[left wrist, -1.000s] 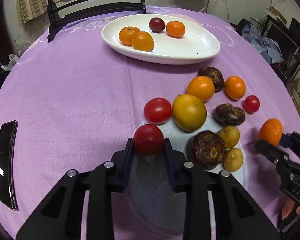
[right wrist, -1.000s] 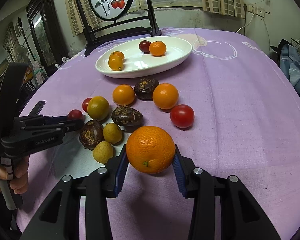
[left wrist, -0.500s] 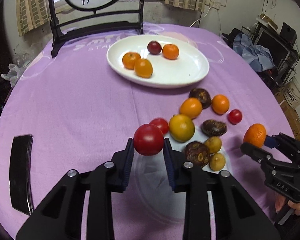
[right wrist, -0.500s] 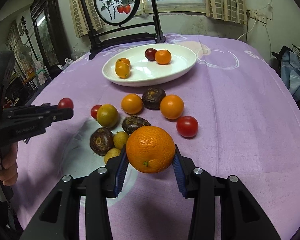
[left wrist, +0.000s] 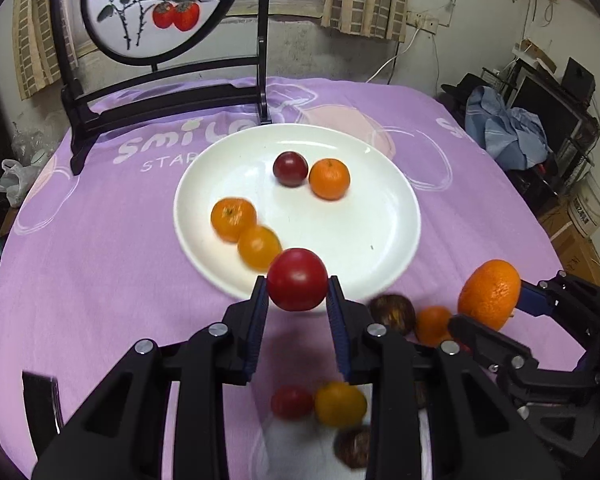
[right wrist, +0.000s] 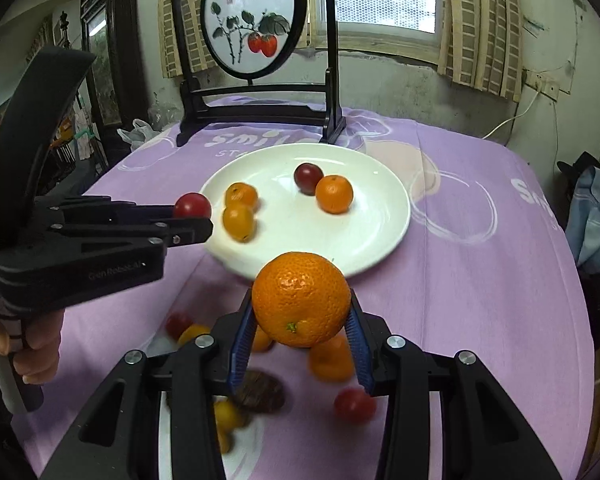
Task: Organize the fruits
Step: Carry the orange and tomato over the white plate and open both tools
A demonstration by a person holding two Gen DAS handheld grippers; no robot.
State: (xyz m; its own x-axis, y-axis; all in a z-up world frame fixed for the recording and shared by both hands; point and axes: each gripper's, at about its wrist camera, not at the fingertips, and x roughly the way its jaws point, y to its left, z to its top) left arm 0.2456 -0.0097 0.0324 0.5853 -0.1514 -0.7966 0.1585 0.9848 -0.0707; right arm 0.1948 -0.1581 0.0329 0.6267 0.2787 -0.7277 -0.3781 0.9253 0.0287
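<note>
Left gripper (left wrist: 297,300), clamped on a red tomato (left wrist: 297,279), and right gripper (right wrist: 302,336), clamped on an orange (right wrist: 301,299), have both risen from the loose fruit toward the white plate (left wrist: 380,248); delivery looks imminent. Purple tablecloth (left wrist: 99,260); dark painted screen (right wrist: 255,20), curtained window behind.

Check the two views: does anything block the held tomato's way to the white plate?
Nothing visible does. The tomato hangs at the plate's near rim; the closest fruit on it, a yellow-orange one, leaves bare white beside it.
</note>
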